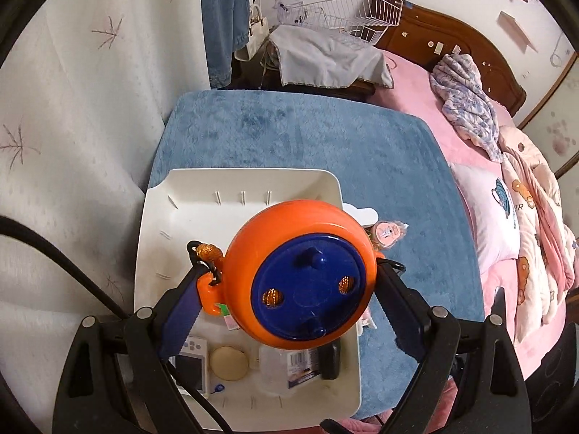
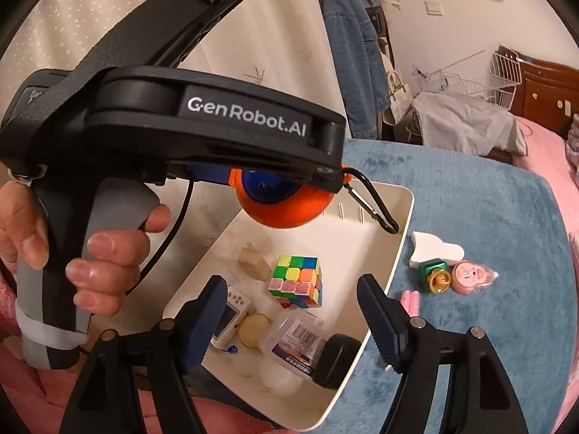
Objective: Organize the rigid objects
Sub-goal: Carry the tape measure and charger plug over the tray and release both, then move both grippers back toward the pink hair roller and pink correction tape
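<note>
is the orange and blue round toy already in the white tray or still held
Still held. The left gripper has its fingers pressed on the sides of the orange and blue round toy, above the white tray.

Glossy orange plastic ball (image 1: 300, 275) with a shiny blue plastic face, catching the light. Beneath it, a smooth matt white plastic tray (image 1: 202, 188). Plush blue cloth (image 1: 325, 137) covers the table, fuzzy nap. Black metal carabiner (image 2: 376, 206), smooth. Cube (image 2: 296, 280): bright glossy plastic. Wooden block (image 2: 253, 262), pale, matt.
</note>
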`<state>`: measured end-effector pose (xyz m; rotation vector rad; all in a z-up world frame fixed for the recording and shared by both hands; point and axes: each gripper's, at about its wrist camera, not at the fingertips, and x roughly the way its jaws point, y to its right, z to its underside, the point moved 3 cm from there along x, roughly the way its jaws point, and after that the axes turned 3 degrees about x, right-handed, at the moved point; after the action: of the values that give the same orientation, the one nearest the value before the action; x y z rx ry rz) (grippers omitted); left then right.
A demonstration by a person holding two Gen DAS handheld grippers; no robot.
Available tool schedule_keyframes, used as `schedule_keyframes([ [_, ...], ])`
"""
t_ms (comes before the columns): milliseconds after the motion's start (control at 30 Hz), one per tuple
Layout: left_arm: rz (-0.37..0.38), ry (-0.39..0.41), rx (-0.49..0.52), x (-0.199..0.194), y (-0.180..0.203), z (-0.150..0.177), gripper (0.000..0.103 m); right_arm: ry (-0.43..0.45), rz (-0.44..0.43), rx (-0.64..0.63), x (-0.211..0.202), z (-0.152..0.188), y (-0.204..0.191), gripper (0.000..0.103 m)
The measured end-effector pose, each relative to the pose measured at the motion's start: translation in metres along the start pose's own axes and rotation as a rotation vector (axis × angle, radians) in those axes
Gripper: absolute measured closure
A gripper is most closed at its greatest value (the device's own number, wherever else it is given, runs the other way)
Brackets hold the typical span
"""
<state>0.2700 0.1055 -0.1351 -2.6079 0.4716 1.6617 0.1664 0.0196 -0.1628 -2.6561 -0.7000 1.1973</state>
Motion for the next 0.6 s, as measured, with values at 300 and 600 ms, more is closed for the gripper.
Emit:
schedule_keyframes([
  [300,-0.044,0.214,0.118,-0.035,0.015,-0.015,0.01,0.003,0.031,0.055,-0.008,0.004,0.009,0.025],
  [600,0.007,0.14,0.108,-0.02,0.034,0.002,0.01,0.008,0.074,0.098,-0.026,0.011,0.03,0.025],
])
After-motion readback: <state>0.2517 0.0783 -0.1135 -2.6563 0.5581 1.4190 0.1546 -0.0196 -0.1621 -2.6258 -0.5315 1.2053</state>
